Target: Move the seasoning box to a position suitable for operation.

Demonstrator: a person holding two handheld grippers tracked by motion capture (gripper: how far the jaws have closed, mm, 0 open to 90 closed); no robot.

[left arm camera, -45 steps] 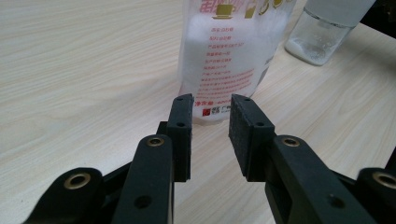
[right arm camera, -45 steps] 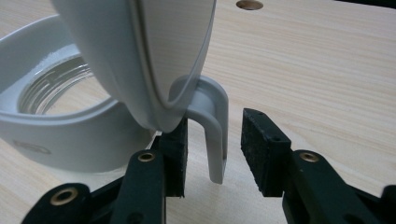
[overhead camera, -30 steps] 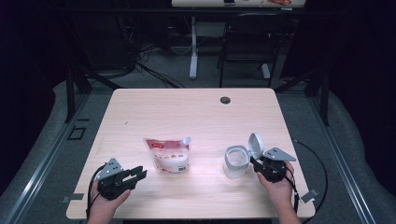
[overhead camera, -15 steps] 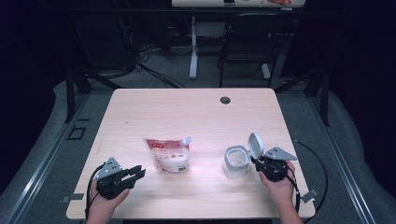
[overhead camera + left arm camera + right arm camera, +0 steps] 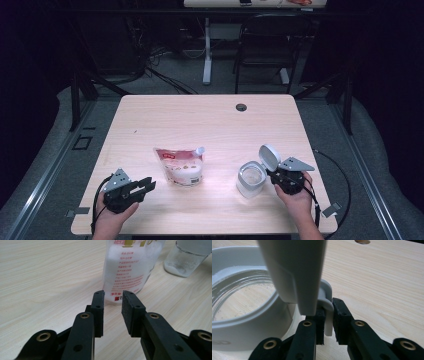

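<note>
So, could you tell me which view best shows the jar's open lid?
The high view: the lid stands raised above the jar. The right gripper view shows its edge up close; the left gripper view shows the jar's base alone.

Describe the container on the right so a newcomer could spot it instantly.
On the wooden table, look along the near edge toward the right gripper. Directly in front of it stands a glass jar with a white collar and a flip lid standing open. Unlike the soft printed pouch to its left, it is rigid and round.

Pouch [image 5: 181, 166] left of jar [image 5: 250, 178] (lid [image 5: 270, 157] up), both on table [image 5: 210, 120].
</note>
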